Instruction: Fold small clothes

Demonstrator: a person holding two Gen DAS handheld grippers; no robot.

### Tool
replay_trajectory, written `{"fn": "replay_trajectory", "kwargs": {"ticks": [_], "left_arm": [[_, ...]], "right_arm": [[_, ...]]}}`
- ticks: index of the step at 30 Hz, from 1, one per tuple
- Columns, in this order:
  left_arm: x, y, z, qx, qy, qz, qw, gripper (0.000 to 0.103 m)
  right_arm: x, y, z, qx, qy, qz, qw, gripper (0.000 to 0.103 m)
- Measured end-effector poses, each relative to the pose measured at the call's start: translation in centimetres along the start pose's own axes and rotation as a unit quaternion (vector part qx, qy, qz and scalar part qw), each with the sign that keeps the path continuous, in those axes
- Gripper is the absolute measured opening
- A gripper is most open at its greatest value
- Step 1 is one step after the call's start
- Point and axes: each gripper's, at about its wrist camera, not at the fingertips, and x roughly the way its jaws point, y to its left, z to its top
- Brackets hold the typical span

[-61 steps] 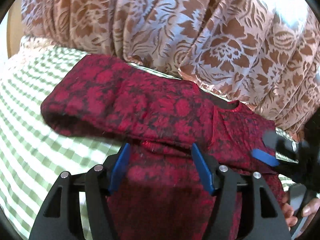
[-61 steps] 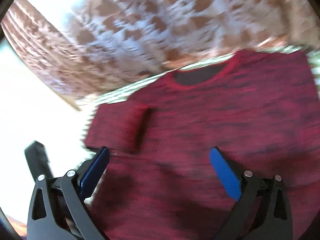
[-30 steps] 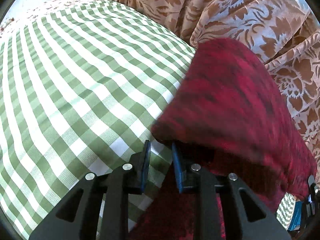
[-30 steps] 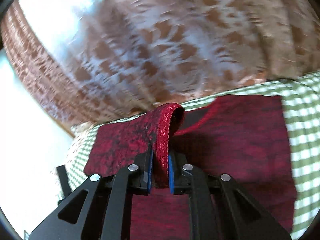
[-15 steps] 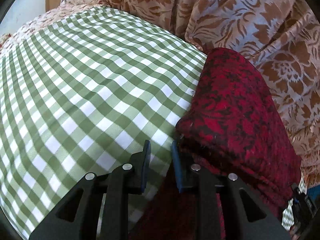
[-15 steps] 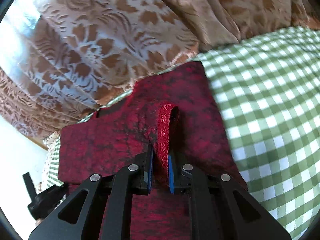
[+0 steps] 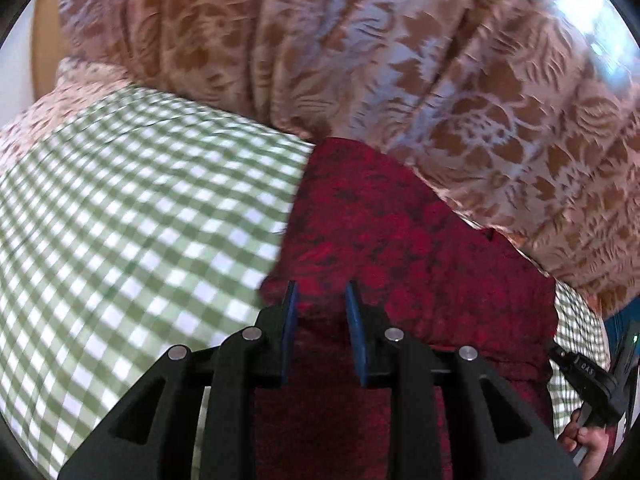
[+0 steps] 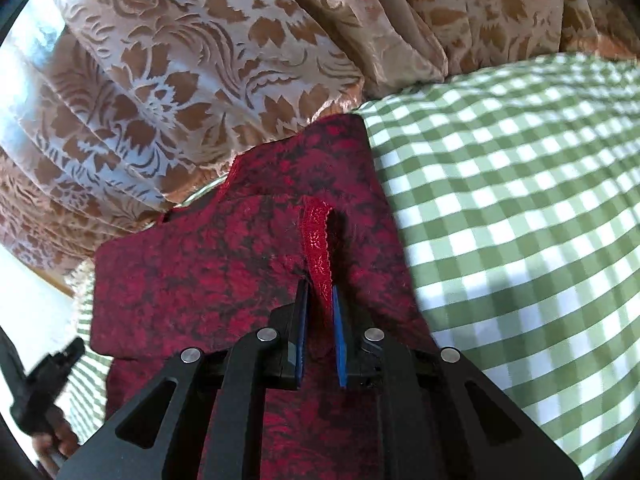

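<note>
A dark red patterned garment (image 7: pixel 400 240) lies folded on the green checked cloth (image 7: pixel 140 220); it also shows in the right wrist view (image 8: pixel 224 272). My left gripper (image 7: pixel 320 300) sits over the garment's left edge with its blue pads a little apart and no cloth pinched. My right gripper (image 8: pixel 318 304) has its jaws slightly parted around a bright red hem strip (image 8: pixel 318 236) that still stands between them. The left gripper shows at the lower left of the right wrist view (image 8: pixel 44 376), the right one at the lower right of the left wrist view (image 7: pixel 588 376).
A brown and silver floral curtain (image 7: pixel 380 60) hangs close behind the garment, also in the right wrist view (image 8: pixel 180 60). The green checked cloth (image 8: pixel 520 220) spreads to the right. A pale floral cloth edge (image 7: pixel 60 92) lies at the far left.
Both grippers carried the garment's lower part over and laid it down on the upper part. The left gripper has opened and let go; the right jaws have loosened around the hem.
</note>
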Motion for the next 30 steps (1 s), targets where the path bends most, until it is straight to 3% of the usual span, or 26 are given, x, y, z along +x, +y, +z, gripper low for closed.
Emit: {"fn": "replay_trajectory", "kwargs": {"ticks": [6,9,10,11,13,17,18,21,26,30], "left_arm": [[2.8,-2.3,-0.8,0.056,0.038,0.009,0.9977,0.027],[2.8,-2.5,-0.8,0.061,0.031,0.002,0.9977,0.035],[2.5,-2.3,-0.8,0.055,0.028,-0.011,0.998,0.04],[2.3,-2.1,-0.6,0.048,0.024,-0.021,0.9983,0.042],[1.7,-1.4,-0.1,0.031,0.014,-0.036,0.9988,0.044],[1.7,0.7,2.4,-0.012,0.005,-0.044,0.9989,0.053],[2.0,1.2,3.1,-0.021,0.005,-0.042,0.9989,0.06],[3.6,2.7,5.0,-0.05,0.014,-0.05,0.9974,0.068],[7.3,4.1,7.6,-0.087,0.046,-0.049,0.9939,0.068],[9.0,3.0,8.3,-0.062,0.043,-0.001,0.9972,0.067]], "right_arm": [[-0.3,0.3,0.3,-0.016,0.0,-0.015,1.0,0.006],[-1.3,1.1,0.5,-0.024,-0.02,-0.021,0.999,0.01],[-2.0,1.7,0.6,-0.034,-0.032,-0.023,0.999,0.023],[-2.6,2.3,0.6,-0.045,-0.045,-0.019,0.998,0.046],[-3.7,4.1,0.6,-0.07,-0.075,0.001,0.995,0.062],[-2.9,7.3,0.1,-0.124,-0.066,0.028,0.99,0.062],[-2.3,7.9,-0.1,-0.133,-0.059,0.031,0.989,0.062],[0.5,8.6,-0.5,-0.152,-0.031,0.023,0.988,0.062],[2.7,7.4,-1.2,-0.148,-0.015,0.019,0.989,0.062],[3.1,7.0,-1.5,-0.156,-0.023,0.023,0.987,0.062]]}}
